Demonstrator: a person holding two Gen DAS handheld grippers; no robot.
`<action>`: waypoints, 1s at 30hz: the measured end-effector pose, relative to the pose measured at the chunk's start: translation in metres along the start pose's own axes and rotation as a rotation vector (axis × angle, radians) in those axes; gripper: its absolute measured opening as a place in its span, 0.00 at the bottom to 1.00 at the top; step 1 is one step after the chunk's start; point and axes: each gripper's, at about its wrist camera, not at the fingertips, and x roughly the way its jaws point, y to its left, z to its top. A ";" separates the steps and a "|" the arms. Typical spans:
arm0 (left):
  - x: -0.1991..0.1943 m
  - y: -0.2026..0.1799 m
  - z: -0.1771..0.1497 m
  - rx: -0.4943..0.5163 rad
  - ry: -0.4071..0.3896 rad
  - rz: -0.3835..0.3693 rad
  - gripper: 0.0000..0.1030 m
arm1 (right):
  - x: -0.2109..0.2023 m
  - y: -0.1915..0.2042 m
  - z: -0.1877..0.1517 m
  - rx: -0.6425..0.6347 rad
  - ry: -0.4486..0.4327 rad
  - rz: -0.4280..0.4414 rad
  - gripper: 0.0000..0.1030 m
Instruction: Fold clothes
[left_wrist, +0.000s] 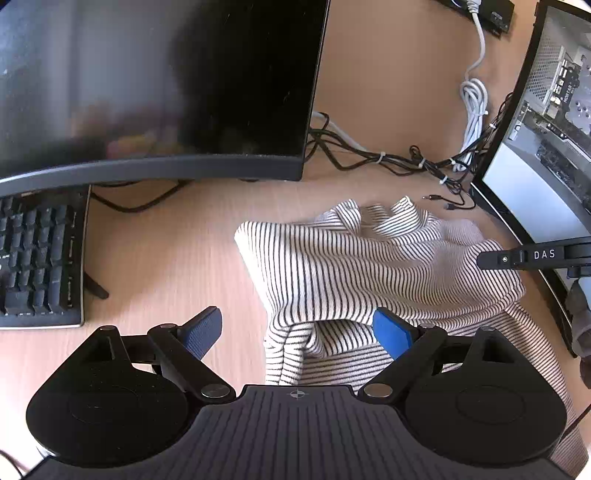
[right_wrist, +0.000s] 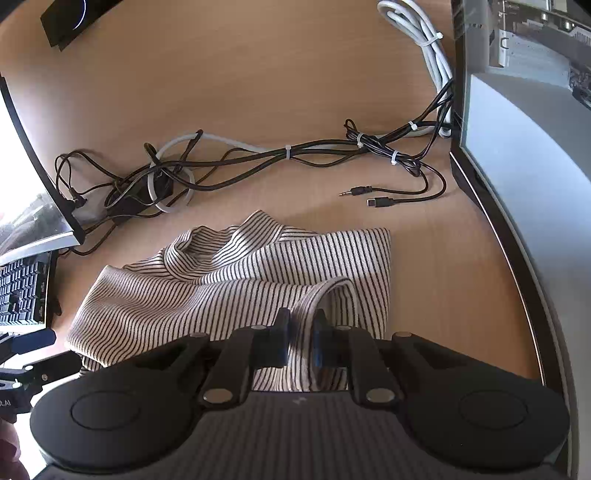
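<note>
Jaws: left gripper (left_wrist: 298, 332) is sitting wide open over the striped shirt (left_wrist: 369, 266); right gripper (right_wrist: 300, 341) is pinching a shirt fold on the desk (right_wrist: 258, 74).

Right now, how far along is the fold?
Partly done: the black-and-white striped knit garment lies bunched on the light wooden desk, one layer doubled over. In hand: right gripper pinches a fabric fold; left gripper is open. Left: flattening, squaring the creased collar end.
</note>
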 end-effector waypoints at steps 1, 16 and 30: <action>0.000 0.000 -0.001 -0.002 0.001 0.001 0.90 | 0.002 0.000 0.000 -0.002 0.009 0.006 0.18; 0.002 -0.009 0.007 -0.027 0.002 -0.011 0.91 | -0.035 0.030 0.020 -0.344 -0.206 -0.085 0.05; 0.005 -0.032 0.018 0.055 -0.019 -0.043 0.91 | 0.005 -0.008 0.006 -0.287 -0.107 -0.156 0.12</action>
